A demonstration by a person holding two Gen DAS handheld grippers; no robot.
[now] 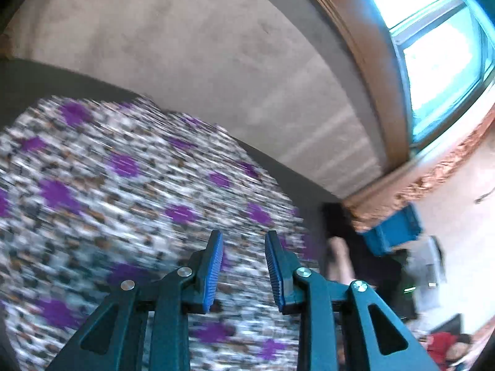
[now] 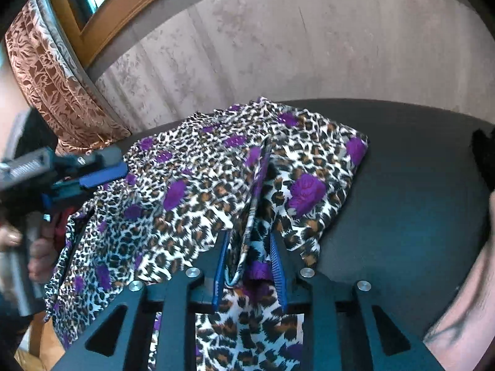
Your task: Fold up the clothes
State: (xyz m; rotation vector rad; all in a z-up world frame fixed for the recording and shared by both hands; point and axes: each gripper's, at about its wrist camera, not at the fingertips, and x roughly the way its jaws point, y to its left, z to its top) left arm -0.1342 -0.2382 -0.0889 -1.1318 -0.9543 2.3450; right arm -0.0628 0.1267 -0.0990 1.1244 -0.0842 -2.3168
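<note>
The garment (image 2: pixel 198 191), a leopard print with purple blotches, lies on the dark table (image 2: pixel 402 185). Its near end runs under the right gripper (image 2: pixel 250 266) and off the bottom edge, so how far it reaches toward the camera can't be told. It stretches from lower left to upper right across the table, the far end bunched close to the wall (image 2: pixel 278 46). A raised fold stands up along the middle, running away from the camera.

That fold sits right between the right gripper's blue pads (image 2: pixel 276 259), jaws partly apart; whether the pads actually press the cloth is hard to make out.

In the left wrist view the garment (image 1: pixel 123 201) is smeared by motion blur, so only the purple spots read clearly. The left gripper (image 1: pixel 243 267) has its jaws partly apart with nothing between them, the print lying beyond. From the right view the left gripper (image 2: pixel 102 174) hangs over the garment's left edge, a hand (image 2: pixel 37 247) on its handle, half cut off.

A forearm (image 2: pixel 461 306) shows at the lower right. A patterned curtain (image 2: pixel 52 71) hangs at the left, beside a wooden window frame (image 2: pixel 102 21).
</note>
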